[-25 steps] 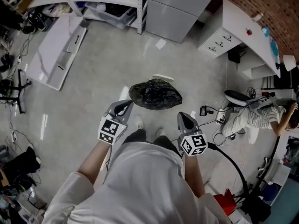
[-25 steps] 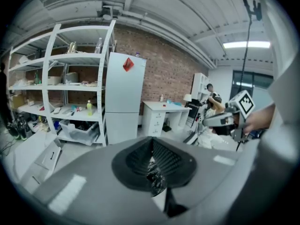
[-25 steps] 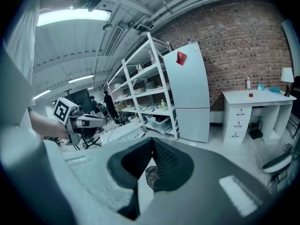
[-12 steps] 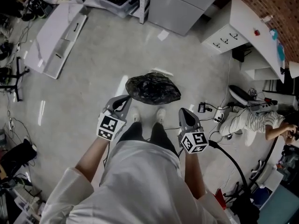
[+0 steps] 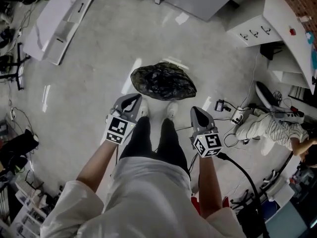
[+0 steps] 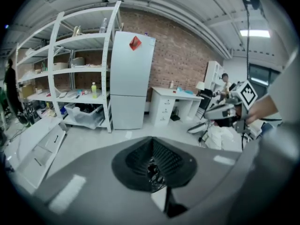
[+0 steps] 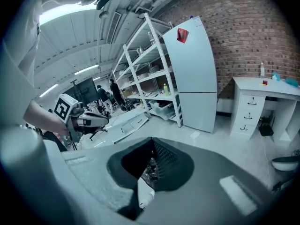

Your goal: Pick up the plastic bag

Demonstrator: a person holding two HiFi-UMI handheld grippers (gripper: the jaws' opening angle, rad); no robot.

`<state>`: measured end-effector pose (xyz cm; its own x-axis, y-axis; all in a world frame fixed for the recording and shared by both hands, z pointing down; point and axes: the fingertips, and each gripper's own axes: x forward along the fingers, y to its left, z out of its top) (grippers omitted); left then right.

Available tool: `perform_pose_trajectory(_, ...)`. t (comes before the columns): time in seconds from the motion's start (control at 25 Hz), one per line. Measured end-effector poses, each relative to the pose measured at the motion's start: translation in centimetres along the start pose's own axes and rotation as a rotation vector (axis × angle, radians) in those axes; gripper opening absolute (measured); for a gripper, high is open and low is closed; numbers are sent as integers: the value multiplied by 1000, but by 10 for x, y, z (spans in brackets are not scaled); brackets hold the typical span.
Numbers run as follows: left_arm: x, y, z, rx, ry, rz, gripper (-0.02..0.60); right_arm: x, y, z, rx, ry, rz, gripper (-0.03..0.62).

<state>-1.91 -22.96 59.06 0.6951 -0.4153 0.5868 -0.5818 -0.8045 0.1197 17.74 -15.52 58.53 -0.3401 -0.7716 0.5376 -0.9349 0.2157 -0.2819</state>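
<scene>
**Jaw state**

- Left gripper [image 6: 152, 146]: its two jaws are pressed flat together and clamp nothing. One sliver of glossy black film shows through the dark recess behind the tips. This is the plastic bag [image 5: 163, 81] lying beyond the gripper, not a held item.
- Right gripper [image 7: 152, 148]: its two jaws are likewise closed on each other and empty. The same black film shows through its recess, with one white shoe tip below it.

**Gripper bodies**

- The head view shows two marker cubes, one per gripper: the left cube [image 5: 118, 131] and the right cube [image 5: 207, 145].
- Each gripper is carried by one hand on a white-sleeved arm.
- One black cable [image 5: 243, 174] runs back from the right gripper.
- Both grippers point forward and down.

**Task item**

- There is one plastic bag. It is black and crumpled, and it rests on the concrete floor [image 5: 94, 78].
- It lies directly ahead of the person's two shoes [image 5: 172, 110].
- It sits beyond and between the two gripper tips. Neither gripper touches it.

**Surroundings**

- One white refrigerator [image 6: 132, 78] stands against the brick wall [image 6: 180, 55].
- One white shelving rack [image 6: 77, 69] stands just beside the refrigerator.
- One white desk [image 7: 262, 104] with three drawers stands on the refrigerator's other side.
- One long white panel [image 5: 57, 26] lies flat on the floor, well apart from the bag.
- One other person [image 5: 270, 128] is low on the floor at the right edge of the head view, among loose cables.
</scene>
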Motion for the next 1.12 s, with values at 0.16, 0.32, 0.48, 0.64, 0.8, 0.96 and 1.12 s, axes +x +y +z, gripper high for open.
perform_pose_trajectory(0.16, 38, 4, -27, -4, 28, 13, 5, 27, -20, -30, 9, 33, 18, 2)
perform_pose_trajectory(0.32, 75, 11, -65, -18, 68, 26, 5, 56, -41, -71, 23, 76, 26, 2)
perform_pose_trajectory(0.48, 109, 22, -108, -40, 115, 23, 5, 85, -60, -112, 40, 115, 23, 15)
perform_pose_trajectory(0.64, 140, 32, -148, -50, 153, 21, 5, 110, -81, -152, 56, 153, 11, 26)
perform_pose_trajectory(0.8, 167, 44, -187, -51, 205, 21, 5, 133, -102, -193, 64, 196, 13, 40)
perform_pose_trajectory(0.96, 191, 63, -225, -53, 267, 19, 13, 156, -124, -232, 52, 241, 16, 58)
perform_pose_trajectory(1.12, 211, 85, -256, -40, 304, 39, 47, 177, -145, -264, 41, 271, 10, 81)
